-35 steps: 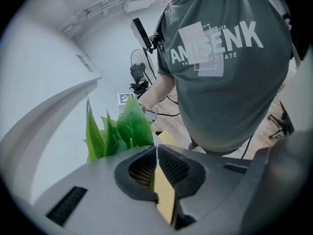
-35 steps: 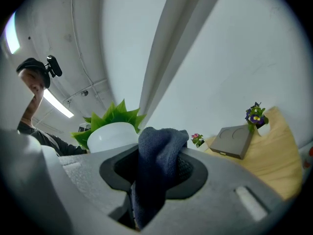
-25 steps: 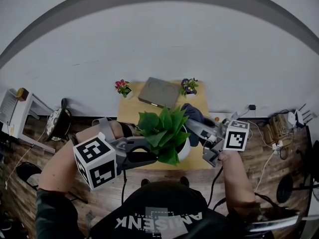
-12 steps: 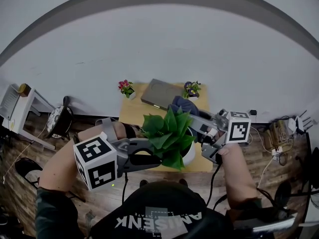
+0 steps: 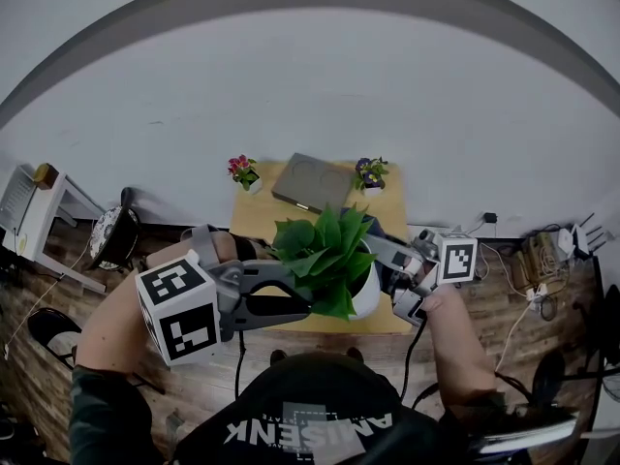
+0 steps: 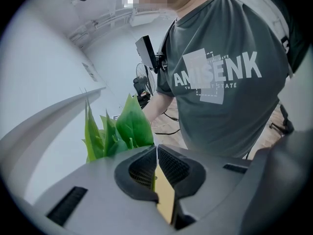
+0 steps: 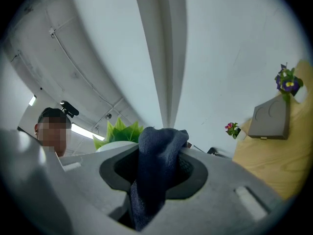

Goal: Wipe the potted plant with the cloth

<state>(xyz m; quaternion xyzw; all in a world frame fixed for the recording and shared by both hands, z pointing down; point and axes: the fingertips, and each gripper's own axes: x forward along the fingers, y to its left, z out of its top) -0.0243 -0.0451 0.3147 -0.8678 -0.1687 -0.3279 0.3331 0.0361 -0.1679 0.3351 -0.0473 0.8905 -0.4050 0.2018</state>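
Observation:
The potted plant (image 5: 325, 258) has broad green leaves and a white pot (image 5: 364, 296), and stands at the near edge of the wooden table (image 5: 392, 206). My left gripper (image 5: 306, 299) reaches into the foliage from the left. Its jaws are shut, with a thin green leaf edge (image 6: 154, 180) pinched between the pads. My right gripper (image 5: 376, 248) comes in from the right and is shut on a dark blue cloth (image 7: 156, 165). The cloth sits against the leaves on the plant's right side and is mostly hidden by them in the head view.
At the back of the table lie a flat grey box (image 5: 310, 182) and two small flower pots (image 5: 242, 170) (image 5: 368, 172). A round clock-like object (image 5: 114, 240) and a shelf (image 5: 29, 211) stand at the left. Cables and plugs (image 5: 542, 260) lie on the floor at the right.
The right gripper lifted the cloth above the leaves half a second ago, then dropped back to the plant's right side. The left gripper stayed in the foliage, its cube shifting slightly up.

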